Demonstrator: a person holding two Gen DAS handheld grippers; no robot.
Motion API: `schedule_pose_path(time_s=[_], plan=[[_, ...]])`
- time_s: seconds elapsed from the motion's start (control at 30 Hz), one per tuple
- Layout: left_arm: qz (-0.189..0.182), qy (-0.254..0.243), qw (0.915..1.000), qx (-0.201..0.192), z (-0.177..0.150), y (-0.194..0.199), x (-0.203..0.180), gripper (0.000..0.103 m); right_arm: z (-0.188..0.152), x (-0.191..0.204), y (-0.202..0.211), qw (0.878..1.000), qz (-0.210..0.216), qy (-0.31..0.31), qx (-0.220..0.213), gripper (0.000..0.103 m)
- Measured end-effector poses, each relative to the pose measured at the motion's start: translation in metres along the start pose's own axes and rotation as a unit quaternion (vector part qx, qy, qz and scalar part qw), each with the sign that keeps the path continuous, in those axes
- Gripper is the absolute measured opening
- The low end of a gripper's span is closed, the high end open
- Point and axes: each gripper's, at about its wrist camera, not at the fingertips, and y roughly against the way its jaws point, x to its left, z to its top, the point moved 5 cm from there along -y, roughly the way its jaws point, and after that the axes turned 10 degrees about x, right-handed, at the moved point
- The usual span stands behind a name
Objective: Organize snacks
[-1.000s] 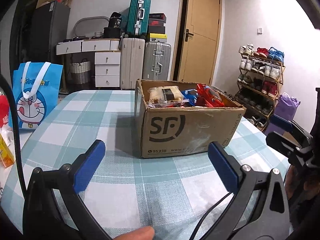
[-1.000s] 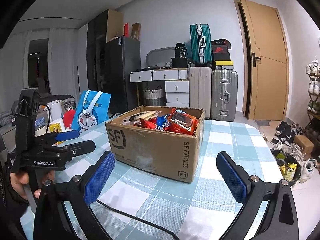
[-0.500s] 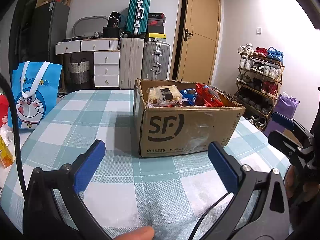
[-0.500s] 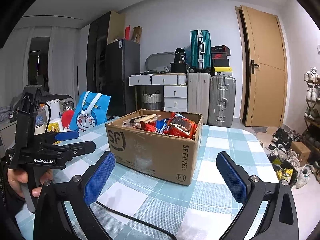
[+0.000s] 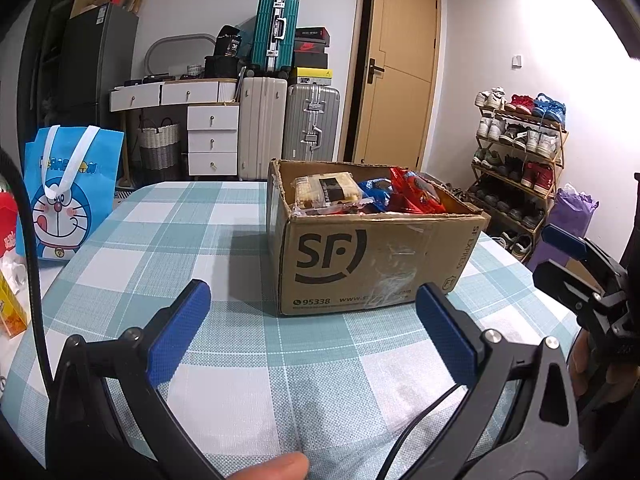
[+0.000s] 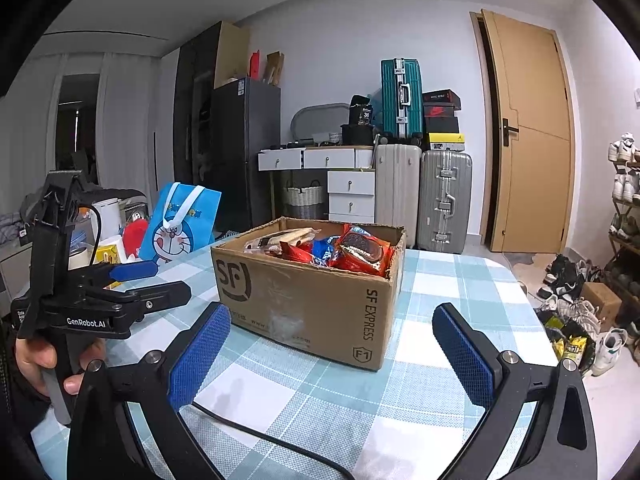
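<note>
An open SF cardboard box (image 5: 360, 264) stands on the checked tablecloth; it also shows in the right wrist view (image 6: 304, 296). It is filled with snack packs: a clear pack of pastries (image 5: 326, 190), blue packs (image 5: 378, 194) and red packs (image 5: 416, 192), with a red cookie pack (image 6: 362, 254) on top. My left gripper (image 5: 310, 316) is open and empty, short of the box's front. My right gripper (image 6: 332, 334) is open and empty, near the box's front corner. The left gripper also shows in the right wrist view (image 6: 132, 280), the right gripper in the left wrist view (image 5: 560, 256).
A blue Doraemon bag (image 5: 68, 192) stands at the table's left edge, with a yellow carton (image 5: 10, 312) and a red pack (image 5: 8, 220) near it. A black cable (image 6: 260, 436) lies on the cloth. Suitcases (image 5: 312, 128), drawers and a shoe rack (image 5: 520, 152) stand behind the table.
Both views have shifted slightly; the box sits a little lower and closer in the left wrist view. Both grippers stay open and empty.
</note>
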Motion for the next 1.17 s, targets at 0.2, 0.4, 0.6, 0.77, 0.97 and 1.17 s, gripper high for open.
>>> schedule_pose_path(time_s=[0.2, 0.4, 0.6, 0.77, 0.97, 1.17], plan=[[0.000, 0.000, 1.0000, 0.000, -0.0002, 0.0000, -0.0002, 0.102, -0.0003, 0.0005, -0.0002, 1.000, 0.000, 0.000, -0.001, 0.103], [0.000, 0.000, 1.0000, 0.000, -0.0003, 0.0004, -0.0003, 0.102, -0.0002, 0.0004, -0.0006, 1.000, 0.000, -0.001, -0.001, 0.103], [0.000, 0.000, 1.0000, -0.001, -0.0005, 0.0002, -0.0002, 0.102, -0.0002, 0.0003, -0.0001, 1.000, 0.000, -0.001, -0.001, 0.103], [0.000, 0.000, 1.0000, 0.000, -0.0006, 0.0003, -0.0002, 0.102, -0.0001, 0.0002, -0.0003, 1.000, 0.000, -0.001, -0.001, 0.103], [0.000, 0.000, 1.0000, -0.001, -0.0007, 0.0002, -0.0002, 0.102, 0.0000, 0.0001, -0.0004, 1.000, 0.000, -0.001, -0.001, 0.103], [-0.003, 0.000, 1.0000, -0.003, 0.0000, 0.0018, -0.0010, 0.102, 0.0001, 0.0000, -0.0010, 1.000, 0.000, -0.001, -0.001, 0.103]])
